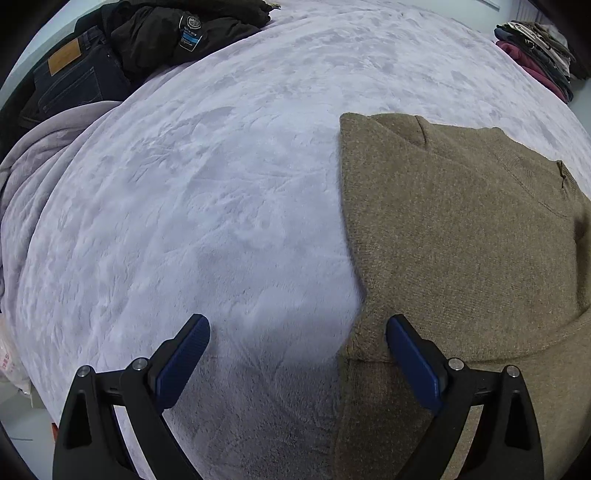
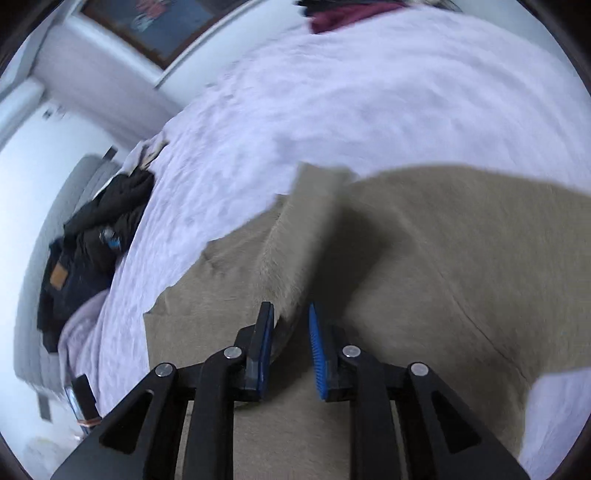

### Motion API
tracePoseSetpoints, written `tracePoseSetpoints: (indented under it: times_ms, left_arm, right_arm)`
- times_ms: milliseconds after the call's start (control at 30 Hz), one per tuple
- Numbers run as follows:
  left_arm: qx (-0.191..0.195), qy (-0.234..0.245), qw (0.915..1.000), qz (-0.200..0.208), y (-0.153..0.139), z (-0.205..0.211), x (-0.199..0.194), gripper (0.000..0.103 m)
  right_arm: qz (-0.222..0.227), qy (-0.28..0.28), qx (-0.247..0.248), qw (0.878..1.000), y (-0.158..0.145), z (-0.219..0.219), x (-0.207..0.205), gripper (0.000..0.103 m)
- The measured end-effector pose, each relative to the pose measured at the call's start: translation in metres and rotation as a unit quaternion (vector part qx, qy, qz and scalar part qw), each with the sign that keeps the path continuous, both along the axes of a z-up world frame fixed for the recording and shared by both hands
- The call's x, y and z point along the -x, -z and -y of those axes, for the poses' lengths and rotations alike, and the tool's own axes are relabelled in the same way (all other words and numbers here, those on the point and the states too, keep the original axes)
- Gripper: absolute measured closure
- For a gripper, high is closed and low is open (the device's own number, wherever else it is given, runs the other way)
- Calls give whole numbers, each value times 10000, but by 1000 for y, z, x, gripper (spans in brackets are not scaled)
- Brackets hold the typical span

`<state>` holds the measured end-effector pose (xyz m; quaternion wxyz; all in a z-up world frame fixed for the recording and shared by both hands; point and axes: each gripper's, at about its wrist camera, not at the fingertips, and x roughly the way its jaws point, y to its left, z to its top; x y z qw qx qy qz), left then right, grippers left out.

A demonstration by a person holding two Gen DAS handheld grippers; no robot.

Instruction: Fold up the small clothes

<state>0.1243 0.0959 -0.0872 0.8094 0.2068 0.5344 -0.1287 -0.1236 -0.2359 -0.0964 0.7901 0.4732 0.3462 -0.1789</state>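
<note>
A brown knit sweater lies partly folded on a pale lilac plush blanket. My left gripper is open and empty, low over the sweater's left edge, with its right finger over the knit and its left finger over the blanket. In the right wrist view, which is blurred, my right gripper is shut on a raised fold of the sweater, which rises from between the blue pads. The rest of the sweater spreads below it.
Dark jeans and a black jacket lie at the blanket's far left; they also show in the right wrist view. A stack of folded clothes sits at the far right. A bunched grey blanket lies at the left edge.
</note>
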Motion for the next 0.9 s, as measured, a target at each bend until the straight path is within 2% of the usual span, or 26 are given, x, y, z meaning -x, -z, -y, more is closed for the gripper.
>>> tracePoseSetpoints:
  times_ms: [100, 133, 167, 233, 333, 433, 467, 500, 533, 667, 733, 800, 833, 900]
  left_arm:
    - [-3, 78, 10000, -44, -7, 2, -2, 6]
    - [50, 116, 9999, -61, -11, 2, -4, 6]
    - [138, 146, 9998, -70, -16, 2, -8, 6]
    - [370, 233, 9989, -160, -24, 4, -18, 6]
    - [719, 383, 9955, -477, -29, 17, -40, 6]
    - [778, 460, 9947, -480, -30, 35, -51, 6]
    - [709, 467, 9955, -416, -29, 39, -51, 6]
    - [640, 466, 9961, -379, -28, 42, -51, 6]
    - [579, 456, 9967, -351, -26, 43, -50, 6]
    - [361, 446, 9982, -175, -20, 35, -39, 6]
    - [279, 405, 9986, -217, -14, 28, -41, 6]
    - [251, 354, 9987, -260, -12, 20, -40, 6]
    - [265, 333, 9988, -251, -13, 15, -40, 6]
    - [326, 319, 9987, -221, -17, 7, -37, 6]
  right_arm:
    - [-188, 379, -466, 9980, 21, 10, 35, 63]
    - [-201, 411, -556, 9974, 23, 10, 46, 54]
    - [-178, 419, -618, 9970, 23, 10, 55, 47]
    - [-23, 404, -742, 9964, 22, 10, 62, 41]
    - [365, 270, -1079, 9931, 24, 15, 48, 32]
    - [255, 250, -1278, 9912, 37, 23, 12, 32]
    - [142, 263, -1309, 9909, 42, 25, 1, 39]
    - [77, 282, -1354, 9904, 46, 28, -9, 55]
    - [62, 320, -1392, 9897, 46, 29, -13, 96]
    - [-65, 543, -1083, 9926, 29, 25, 5, 95]
    - [-618, 666, -825, 9924, 28, 19, 24, 94]
    - [-1107, 623, -771, 9889, 35, 13, 39, 83]
    - [-1367, 526, -602, 9874, 33, 7, 46, 82]
    - [-1518, 262, -94, 9880, 16, -3, 47, 77]
